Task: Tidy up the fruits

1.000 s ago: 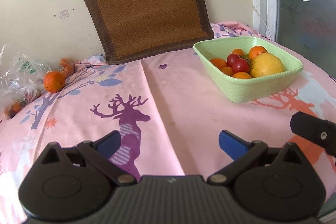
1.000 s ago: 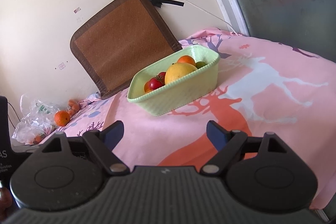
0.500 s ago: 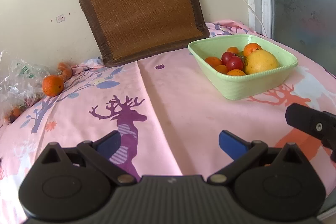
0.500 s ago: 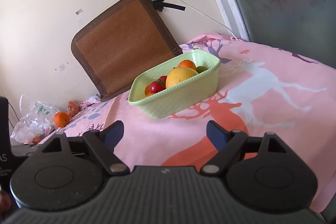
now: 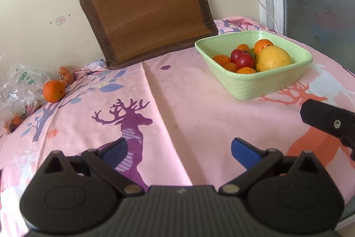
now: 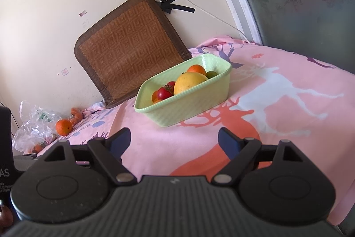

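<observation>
At far left a loose orange (image 5: 54, 91) lay beside a plastic bag (image 5: 20, 90), well apart from the green bowl (image 5: 266, 86) of fruit at right. The left gripper (image 5: 178, 151) and right gripper (image 6: 174, 140) were released, holding nothing. A careless reach could probably roll the orange off the cloth's edge.

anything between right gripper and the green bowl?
Nothing. In the right wrist view, only bare pink deer-print cloth lies between the open right gripper and the green bowl. The left wrist view agrees.
</observation>
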Available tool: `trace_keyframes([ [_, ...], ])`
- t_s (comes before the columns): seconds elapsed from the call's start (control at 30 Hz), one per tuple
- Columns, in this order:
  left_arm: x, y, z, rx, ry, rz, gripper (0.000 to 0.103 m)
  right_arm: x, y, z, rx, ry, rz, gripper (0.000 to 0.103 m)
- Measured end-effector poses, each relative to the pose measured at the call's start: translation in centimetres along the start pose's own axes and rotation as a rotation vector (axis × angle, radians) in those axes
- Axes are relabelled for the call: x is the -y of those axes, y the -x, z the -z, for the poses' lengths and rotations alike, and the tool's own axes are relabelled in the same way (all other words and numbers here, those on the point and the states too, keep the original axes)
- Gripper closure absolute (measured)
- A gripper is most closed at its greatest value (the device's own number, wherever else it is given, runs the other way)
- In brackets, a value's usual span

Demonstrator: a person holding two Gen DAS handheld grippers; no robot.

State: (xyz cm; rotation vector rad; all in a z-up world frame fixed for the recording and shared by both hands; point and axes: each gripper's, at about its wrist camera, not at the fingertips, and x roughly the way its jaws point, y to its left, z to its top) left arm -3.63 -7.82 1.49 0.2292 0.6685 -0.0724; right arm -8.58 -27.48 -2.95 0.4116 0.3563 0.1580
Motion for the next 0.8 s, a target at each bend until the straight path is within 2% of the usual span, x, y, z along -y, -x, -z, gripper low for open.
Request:
trace_keyframes([
  [0.5, 0.56, -0.07, 0.06, -0.026, -0.010, 0.041, 0.000, -0.07, 0.11, -0.02, 0.012, 0.001, 0.007, 0.015],
  [0.8, 0.35, 0.55, -0.09, 0.005, -0.003, 0.081, 0.000, -0.36, 0.40, 0.02, 0.035, 0.019, 0.014, 0.015],
])
